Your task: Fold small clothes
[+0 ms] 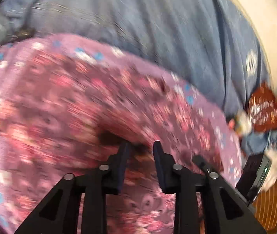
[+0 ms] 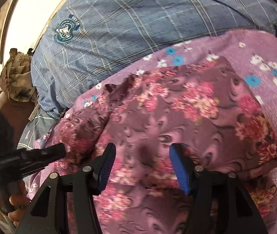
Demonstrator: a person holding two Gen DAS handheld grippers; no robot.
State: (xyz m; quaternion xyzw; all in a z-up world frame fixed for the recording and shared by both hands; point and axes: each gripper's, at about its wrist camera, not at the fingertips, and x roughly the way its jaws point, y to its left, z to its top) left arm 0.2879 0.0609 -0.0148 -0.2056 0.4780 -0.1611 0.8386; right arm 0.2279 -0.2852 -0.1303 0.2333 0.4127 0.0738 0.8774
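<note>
A small maroon garment with pink flowers (image 2: 177, 113) lies on a purple flowered sheet (image 2: 255, 48). My right gripper (image 2: 142, 156) is open just above the garment's middle, its blue pads (image 2: 179, 167) apart with nothing between them. My left gripper (image 2: 60, 150) shows at the garment's left edge in the right wrist view. In the blurred left wrist view the left gripper (image 1: 141, 146) hangs close over the same cloth (image 1: 80, 107), jaws a little apart, nothing clearly pinched. The right gripper (image 1: 255, 173) shows at the right.
A blue checked blanket or pillow (image 2: 138, 29) with a round emblem lies behind the sheet. A flowered bundle (image 2: 17, 78) sits at the far left by a pale wall. A dark red cloth (image 1: 265, 107) and a wooden surface (image 1: 274, 195) lie at the right.
</note>
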